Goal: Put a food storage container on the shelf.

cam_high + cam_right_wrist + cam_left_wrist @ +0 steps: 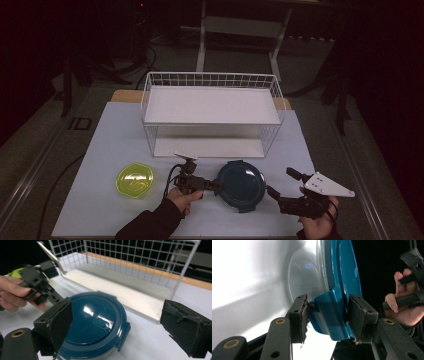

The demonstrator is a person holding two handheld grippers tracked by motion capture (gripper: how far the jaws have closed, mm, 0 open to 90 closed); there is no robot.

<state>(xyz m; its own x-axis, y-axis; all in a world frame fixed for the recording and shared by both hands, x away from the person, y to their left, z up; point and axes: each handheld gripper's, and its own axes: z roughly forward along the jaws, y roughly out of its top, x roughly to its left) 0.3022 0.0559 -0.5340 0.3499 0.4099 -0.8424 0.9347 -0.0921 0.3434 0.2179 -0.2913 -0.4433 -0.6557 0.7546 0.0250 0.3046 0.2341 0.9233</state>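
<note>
Left hand-held gripper [328, 317] clamps lid tab [329, 315] at container's [241, 185] 9 o'clock; right hand-held gripper [115, 327] wide (idle); unlatching barely begun.

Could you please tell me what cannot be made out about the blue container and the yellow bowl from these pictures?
- Contents of the blue container: hidden under its lid in the high view.
- Its near rim: cut off by the right gripper view's bottom edge.
- Yellow bowl: too small in the high view to tell whether it holds anything.
</note>
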